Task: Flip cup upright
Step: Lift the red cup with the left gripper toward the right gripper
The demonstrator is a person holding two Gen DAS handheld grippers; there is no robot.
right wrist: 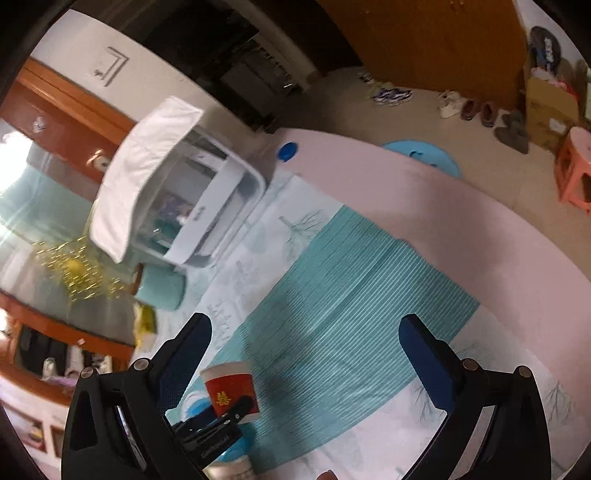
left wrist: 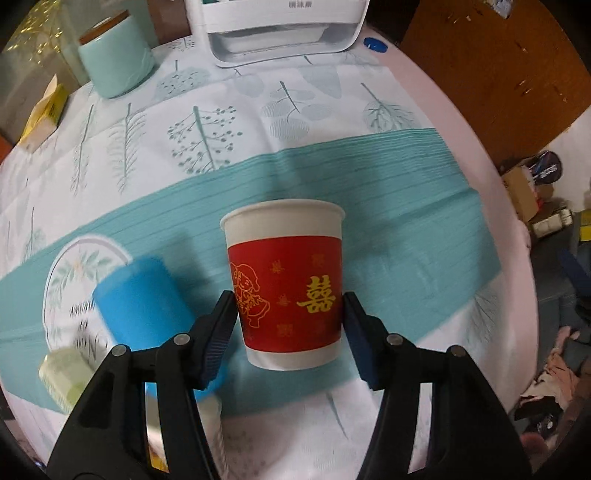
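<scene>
A red and white paper cup (left wrist: 284,284) with yellow print stands upright, rim up, between the fingers of my left gripper (left wrist: 290,325). Both pads touch its sides and it hangs a little above the teal-striped tablecloth (left wrist: 406,206). In the right wrist view the same cup (right wrist: 231,387) shows low and left, held by the left gripper's black fingers (right wrist: 221,417). My right gripper (right wrist: 306,354) is open and empty, raised above the table and tilted.
A blue cup (left wrist: 140,306) stands close to the left of the held cup, over a round floral plate (left wrist: 74,280). A mint jar (left wrist: 114,55), a yellow box (left wrist: 44,114) and a white appliance (left wrist: 277,29) stand at the back. The table edge curves on the right.
</scene>
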